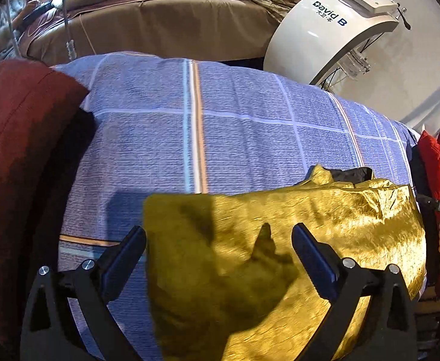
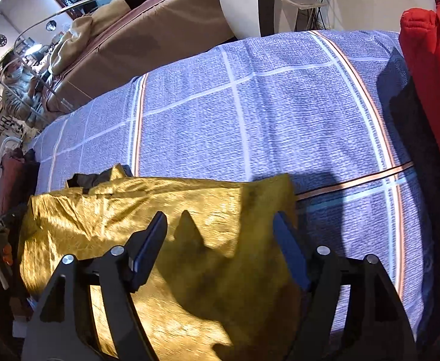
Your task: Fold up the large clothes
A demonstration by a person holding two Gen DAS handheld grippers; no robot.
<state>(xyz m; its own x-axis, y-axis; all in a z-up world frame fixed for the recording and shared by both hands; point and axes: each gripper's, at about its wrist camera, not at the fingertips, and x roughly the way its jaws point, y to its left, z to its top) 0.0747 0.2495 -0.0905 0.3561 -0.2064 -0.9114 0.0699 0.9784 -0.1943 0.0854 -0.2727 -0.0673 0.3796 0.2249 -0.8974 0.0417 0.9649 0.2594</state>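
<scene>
A shiny gold garment point(image 1: 280, 240) lies folded on the blue checked bed cover point(image 1: 220, 120), with a black lining point(image 1: 351, 174) showing at its far edge. My left gripper point(image 1: 220, 237) is open and empty, hovering over the garment's left end. In the right wrist view the same gold garment point(image 2: 159, 210) lies on the bed cover point(image 2: 280, 105), black lining point(image 2: 90, 179) at its far left. My right gripper point(image 2: 220, 225) is open and empty above the garment's right end.
A dark red garment point(image 1: 18, 150) lies at the bed's left edge, a bright red one point(image 2: 430, 90) at its right edge. A white machine point(image 1: 325, 36) and a brown bed point(image 1: 159, 21) stand behind. A masked person point(image 2: 18, 84) sits at the far left.
</scene>
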